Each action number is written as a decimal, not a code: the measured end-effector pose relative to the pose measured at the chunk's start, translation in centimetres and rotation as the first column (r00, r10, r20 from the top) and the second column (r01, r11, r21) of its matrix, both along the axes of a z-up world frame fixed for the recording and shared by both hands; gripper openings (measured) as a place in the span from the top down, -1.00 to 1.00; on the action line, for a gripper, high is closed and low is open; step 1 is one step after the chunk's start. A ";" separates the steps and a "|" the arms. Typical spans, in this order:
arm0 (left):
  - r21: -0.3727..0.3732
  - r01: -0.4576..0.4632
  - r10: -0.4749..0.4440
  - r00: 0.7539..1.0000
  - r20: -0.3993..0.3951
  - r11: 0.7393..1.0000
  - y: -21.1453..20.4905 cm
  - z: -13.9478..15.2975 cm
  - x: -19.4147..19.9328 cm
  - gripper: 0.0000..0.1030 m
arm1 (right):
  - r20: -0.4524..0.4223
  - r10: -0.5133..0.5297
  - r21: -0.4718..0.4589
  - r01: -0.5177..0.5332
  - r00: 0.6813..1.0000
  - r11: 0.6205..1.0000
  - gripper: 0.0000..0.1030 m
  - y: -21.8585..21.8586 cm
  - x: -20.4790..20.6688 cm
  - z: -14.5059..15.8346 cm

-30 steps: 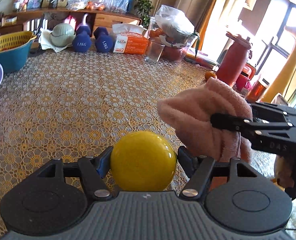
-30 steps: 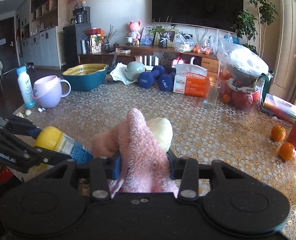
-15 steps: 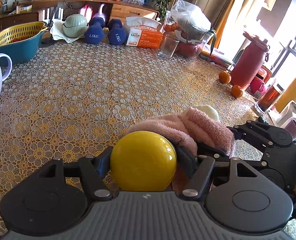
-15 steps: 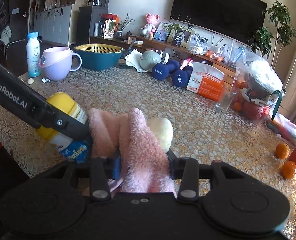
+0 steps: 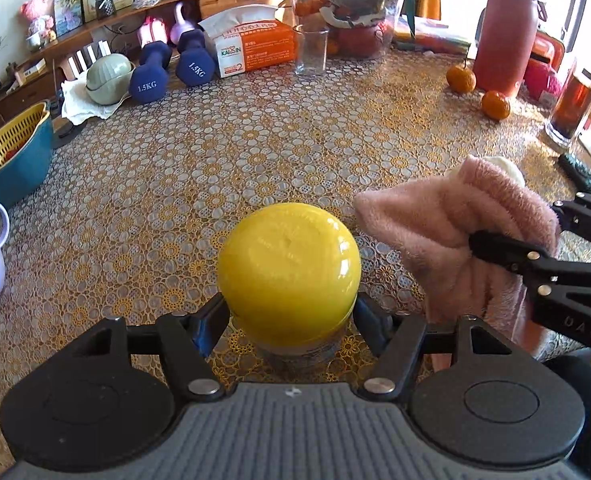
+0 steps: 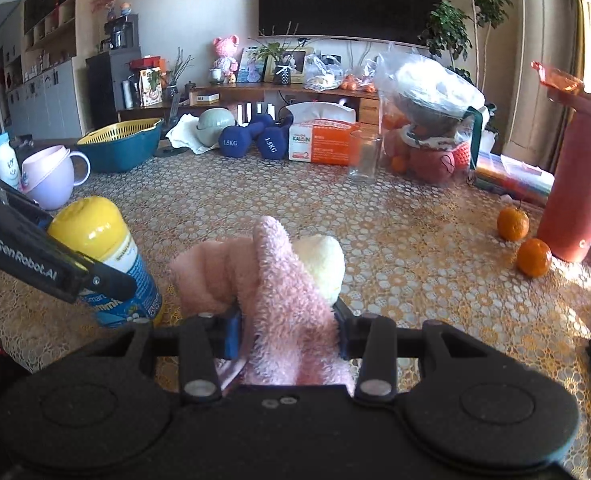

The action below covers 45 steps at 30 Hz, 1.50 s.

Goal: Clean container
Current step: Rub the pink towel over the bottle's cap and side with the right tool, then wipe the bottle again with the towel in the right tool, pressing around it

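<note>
A container (image 5: 289, 268) with a yellow lid and a blue label (image 6: 107, 264) is held tilted over the lace-covered table. My left gripper (image 5: 291, 318) is shut on its body just below the lid. In the right wrist view the left gripper's arm crosses in front of the container. My right gripper (image 6: 285, 330) is shut on a pink and cream fluffy cloth (image 6: 271, 276). The cloth (image 5: 451, 232) hangs just right of the container with a small gap between them.
The table holds a blue basin with yellow strainer (image 6: 121, 144), a lilac mug (image 6: 53, 176), a small white bottle (image 6: 5, 162), two blue dumbbells (image 5: 167, 68), a tissue box (image 5: 255, 44), a glass (image 5: 311, 50), two oranges (image 6: 523, 238), a red flask (image 6: 579, 184).
The cloth was pressed against the container half a second ago; it has now drawn off to the right. The left gripper has tipped the container so more of the table's far side shows.
</note>
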<state>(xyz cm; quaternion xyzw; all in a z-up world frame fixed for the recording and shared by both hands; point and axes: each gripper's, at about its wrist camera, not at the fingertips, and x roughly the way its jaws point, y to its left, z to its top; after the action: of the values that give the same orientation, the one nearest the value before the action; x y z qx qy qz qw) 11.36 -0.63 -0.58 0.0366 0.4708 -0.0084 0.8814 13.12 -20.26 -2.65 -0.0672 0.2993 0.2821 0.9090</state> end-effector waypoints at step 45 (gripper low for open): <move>0.061 0.305 -0.308 0.951 0.038 0.950 3.5 2.4 -0.3 -0.42 | 0.019 0.087 0.077 -0.089 0.996 0.993 0.19 3.3 -2.2 1.7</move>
<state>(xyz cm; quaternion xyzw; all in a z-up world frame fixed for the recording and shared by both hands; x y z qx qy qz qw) 11.02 2.88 1.79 0.1334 0.4388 -0.1315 0.8789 10.90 -16.98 -0.97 -0.0470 0.2775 0.3329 0.9000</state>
